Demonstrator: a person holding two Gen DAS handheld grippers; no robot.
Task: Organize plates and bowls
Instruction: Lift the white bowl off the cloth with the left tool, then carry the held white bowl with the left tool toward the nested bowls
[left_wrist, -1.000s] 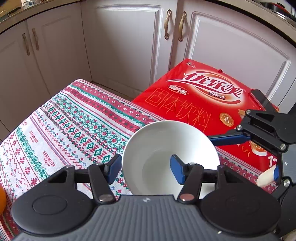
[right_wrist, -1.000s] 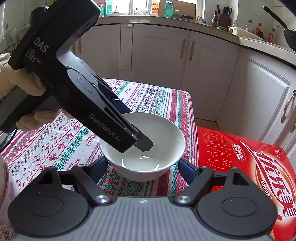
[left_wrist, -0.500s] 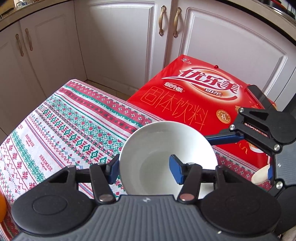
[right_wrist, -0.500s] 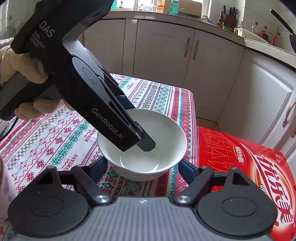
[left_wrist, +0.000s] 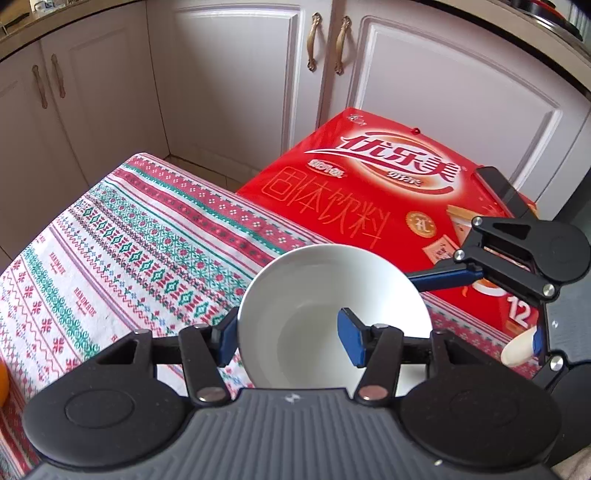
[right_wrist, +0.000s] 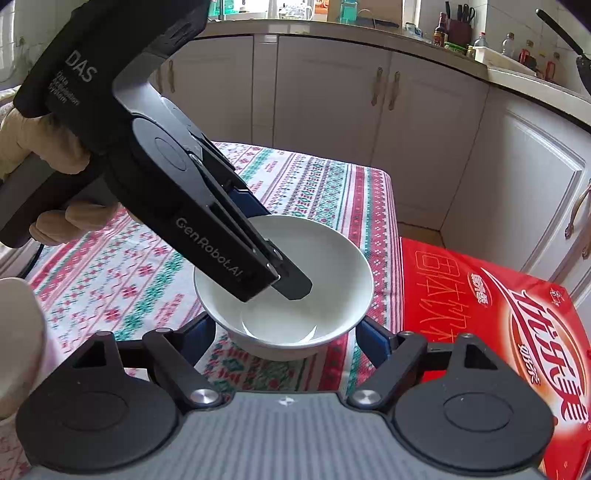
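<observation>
White bowl (left_wrist: 334, 314): lower centre of frame, near the edge of the worktop (left_wrist: 110, 258) in its patterned tablecloth. My left gripper (left_wrist: 288, 338): fingers straddling the bowl's rim, one blue pad outside, one inside; I cannot tell whether they pinch it. My right gripper (right_wrist: 286, 339): fingers spread wide either side of the bowl's base, released. Red beverage carton (left_wrist: 369, 192): beyond the worktop, right.

bowl (left_wrist: 334, 317) (right_wrist: 295, 295) | plain white, glossy, deep, round | upright, empty inside | on the patterned tablecloth (left_wrist: 129, 258) — near its edge beside the red box (left_wrist: 388, 206) | rim straddled by dark fingers — one inside, one outside
</observation>
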